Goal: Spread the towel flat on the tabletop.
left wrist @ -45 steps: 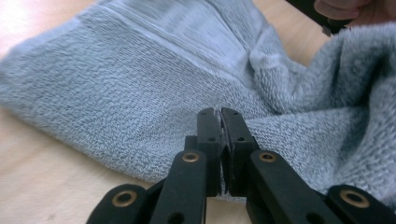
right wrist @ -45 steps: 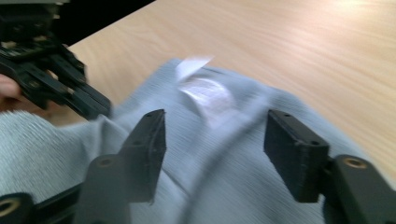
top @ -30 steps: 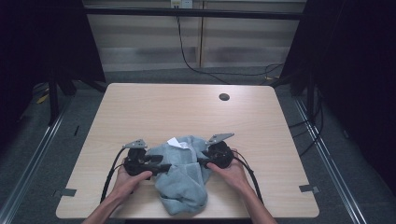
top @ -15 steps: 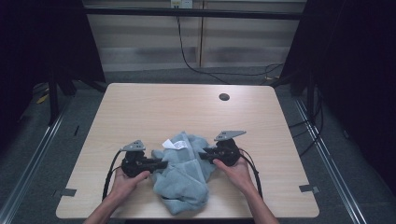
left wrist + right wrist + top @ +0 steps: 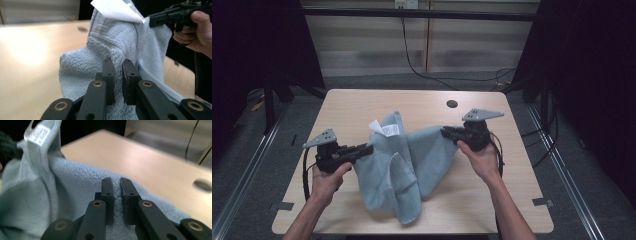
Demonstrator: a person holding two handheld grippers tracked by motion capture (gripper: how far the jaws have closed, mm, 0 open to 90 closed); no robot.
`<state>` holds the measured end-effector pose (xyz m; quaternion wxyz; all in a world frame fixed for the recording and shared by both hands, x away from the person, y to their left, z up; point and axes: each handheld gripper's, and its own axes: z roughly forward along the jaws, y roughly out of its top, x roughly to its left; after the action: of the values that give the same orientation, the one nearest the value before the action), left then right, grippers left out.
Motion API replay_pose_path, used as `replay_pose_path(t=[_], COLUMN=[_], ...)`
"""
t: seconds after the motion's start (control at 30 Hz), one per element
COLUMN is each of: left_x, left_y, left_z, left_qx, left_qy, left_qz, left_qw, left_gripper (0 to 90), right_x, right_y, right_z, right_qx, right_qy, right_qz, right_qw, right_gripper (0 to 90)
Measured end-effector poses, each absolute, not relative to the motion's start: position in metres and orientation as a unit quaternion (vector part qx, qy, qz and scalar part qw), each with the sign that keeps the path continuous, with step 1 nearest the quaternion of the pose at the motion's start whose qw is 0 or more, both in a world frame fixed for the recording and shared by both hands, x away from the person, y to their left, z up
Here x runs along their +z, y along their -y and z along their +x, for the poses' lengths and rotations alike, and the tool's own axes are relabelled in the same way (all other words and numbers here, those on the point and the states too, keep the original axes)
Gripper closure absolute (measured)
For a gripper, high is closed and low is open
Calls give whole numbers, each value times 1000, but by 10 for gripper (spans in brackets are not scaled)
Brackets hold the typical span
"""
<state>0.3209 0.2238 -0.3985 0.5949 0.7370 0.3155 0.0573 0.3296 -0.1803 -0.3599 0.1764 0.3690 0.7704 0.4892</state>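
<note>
Bare tabletop (image 5: pixel 362 107) beyond the towel (image 5: pixel 412 165); cable hole (image 5: pixel 452 104) far right

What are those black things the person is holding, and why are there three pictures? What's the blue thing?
Those are grabbing tools. A person holds one in each hand, and each has two black fingers that pinch shut. The left gripper and the right gripper each have a small camera riding on them.

The big picture is taken from above the table, looking down. The other two are from the tools' own cameras, so you look along their black fingers.

The blue thing is a soft towel with a white tag. Both tools' fingers have just been closing, and each now pinches a bit of towel. The towel is lifted between them, with its lower end on the table. The dark round spot is a hole in the table.
</note>
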Motion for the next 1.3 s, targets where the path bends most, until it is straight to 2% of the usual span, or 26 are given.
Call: replay_pose_path(t=[0.07,0.13,0.23,0.3,0.37,0.43,0.47,0.5,0.53,0.57,0.6,0.63,0.67,0.7,0.73,0.77,0.8,0.87,0.9,0.97,1.1,1.13,1.17,1.23,1.27,1.3], left_x=[-391,-366,-347,-332,-337,-344,-363,-363,-374,-398,-398,-413,-421,-438,-438,-446,-454,-460,-465,-473,-461,-454,-443,-438,-438,-441], left_y=[-223,-220,-216,-212,-212,-212,-211,-211,-211,-210,-210,-211,-211,-212,-212,-210,-204,-201,-199,-199,-205,-208,-215,-217,-217,-218], left_z=[323,330,333,334,333,331,325,325,320,310,310,304,301,294,294,290,283,277,273,263,263,265,273,285,285,295], left_qx=[65,88,113,145,131,134,114,114,109,92,92,78,68,50,50,38,33,28,17,3,3,5,9,29,29,32], left_qy=[-313,-305,-298,-284,-281,-281,-282,-282,-280,-280,-280,-285,-287,-289,-289,-291,-275,-267,-265,-264,-257,-260,-270,-288,-288,-304], left_qz=[733,724,721,726,729,735,743,743,750,765,765,769,770,779,779,785,809,822,830,836,819,806,781,776,776,771], left_qw=[600,612,615,610,610,602,597,597,589,572,572,567,565,555,555,546,518,502,491,481,513,531,562,560,560,558], left_gripper=[827,827,825,824,820,818,816,814,814,809,808,807,807,802,801,799,794,785,777,724,621,621,591,578,549,520], right_x=[-352,-322,-294,-282,-285,-301,-313,-313,-326,-356,-356,-386,-386,-409,-409,-436,-443,-452,-464,-486,-494,-494,-493,-492,-492,-486], right_y=[181,182,182,183,185,187,187,187,188,189,189,193,193,196,196,198,198,198,200,200,196,196,195,195,195,198], right_z=[332,339,344,344,342,337,333,333,327,313,313,293,293,279,279,260,254,245,237,226,223,223,223,220,220,217], right_qx=[495,520,540,550,553,546,542,542,536,522,522,513,513,504,504,489,480,472,471,439,419,419,418,417,417,426], right_qy=[-766,-748,-732,-722,-720,-728,-732,-732,-739,-751,-751,-757,-757,-763,-763,-772,-778,-780,-778,-796,-811,-811,-813,-816,-816,-816], right_qz=[368,361,351,349,349,352,356,356,357,362,362,371,371,380,380,388,390,393,403,409,402,402,400,395,395,387], right_qw=[182,197,221,232,230,218,207,207,198,182,182,159,159,137,137,116,116,115,97,80,72,72,67,61,61,57], right_gripper=[833,851,853,853,853,853,852,852,852,851,851,851,851,849,849,845,842,839,834,822,792,792,762,706,706,628])
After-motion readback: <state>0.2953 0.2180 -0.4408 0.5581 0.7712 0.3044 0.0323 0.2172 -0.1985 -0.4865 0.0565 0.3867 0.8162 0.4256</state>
